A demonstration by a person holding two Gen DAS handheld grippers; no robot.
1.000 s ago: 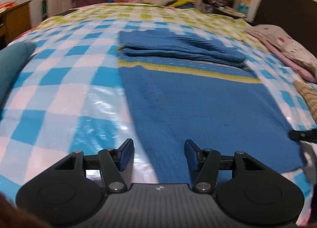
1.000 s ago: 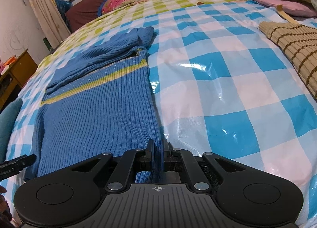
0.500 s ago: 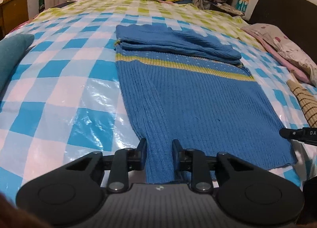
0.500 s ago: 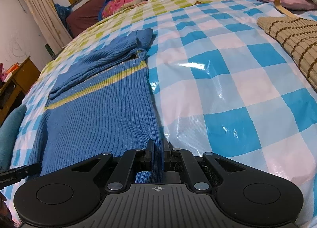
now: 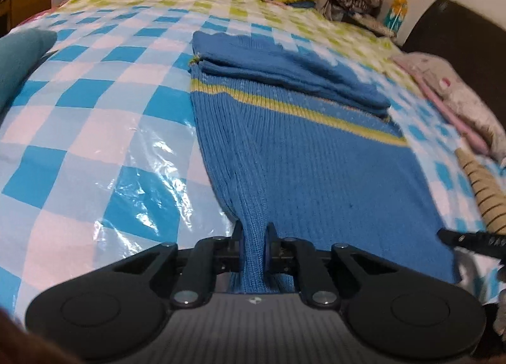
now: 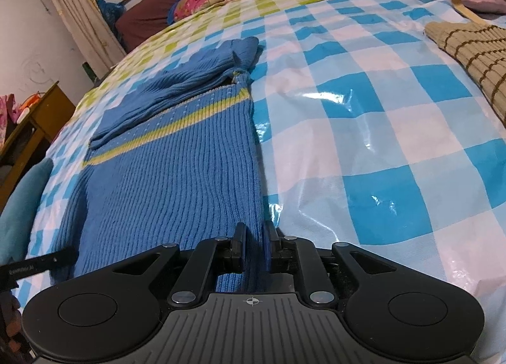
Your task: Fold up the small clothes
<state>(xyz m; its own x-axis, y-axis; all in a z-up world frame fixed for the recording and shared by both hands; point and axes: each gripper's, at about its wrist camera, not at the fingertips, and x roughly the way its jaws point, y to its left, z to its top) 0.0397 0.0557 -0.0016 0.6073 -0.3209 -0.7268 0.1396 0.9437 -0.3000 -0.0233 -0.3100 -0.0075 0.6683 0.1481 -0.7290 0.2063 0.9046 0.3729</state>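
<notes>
Wrist views: both grippers pinch sweater hem.

The right tool pinches the blue sweater's near hem on the checkered sheet.

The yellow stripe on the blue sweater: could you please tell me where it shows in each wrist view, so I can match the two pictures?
Left wrist view: the yellow stripe runs from centre left down to the right, above the left tongs.
Right wrist view: the stripe runs from lower left up to centre, beyond the right tongs.
Shared landmark: the folded sleeves just beyond the stripe.
</notes>
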